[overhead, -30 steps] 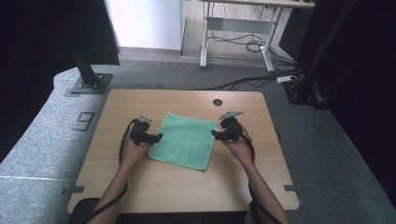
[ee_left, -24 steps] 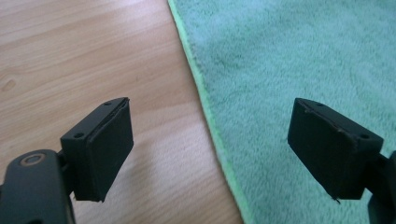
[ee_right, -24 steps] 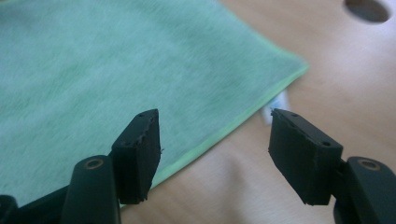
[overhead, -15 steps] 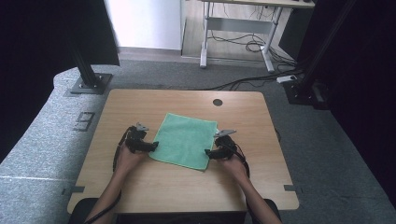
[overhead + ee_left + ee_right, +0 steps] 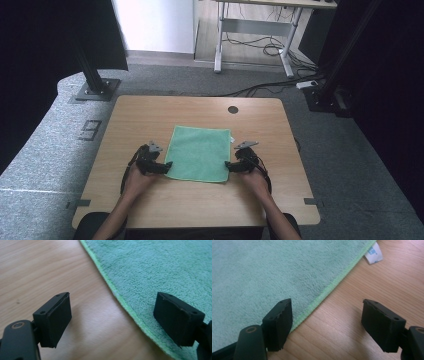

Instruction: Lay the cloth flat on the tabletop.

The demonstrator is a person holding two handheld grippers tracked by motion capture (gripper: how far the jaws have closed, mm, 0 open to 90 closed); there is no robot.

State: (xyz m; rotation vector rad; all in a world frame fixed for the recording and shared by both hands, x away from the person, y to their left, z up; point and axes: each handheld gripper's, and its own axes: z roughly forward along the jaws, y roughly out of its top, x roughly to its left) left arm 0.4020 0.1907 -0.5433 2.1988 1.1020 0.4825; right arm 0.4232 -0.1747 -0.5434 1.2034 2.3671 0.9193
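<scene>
A green cloth (image 5: pixel 200 153) lay flat in the middle of the wooden surface (image 5: pixel 150 112), so its edges were easy to get at. The left gripper (image 5: pixel 161 166) sat at the cloth's 8 o'clock corner, and the right gripper (image 5: pixel 231 166) sat at its 4 o'clock corner. Both were open wide and held nothing. Each one had 1 jaw over the cloth and 1 jaw over bare wood, with the hem (image 5: pixel 125 305) running between them. I think they were placed like that to pinch the 2 near corners. The right jaws had just opened wider. A small white tag (image 5: pixel 373 253) stuck out at the far edge.
</scene>
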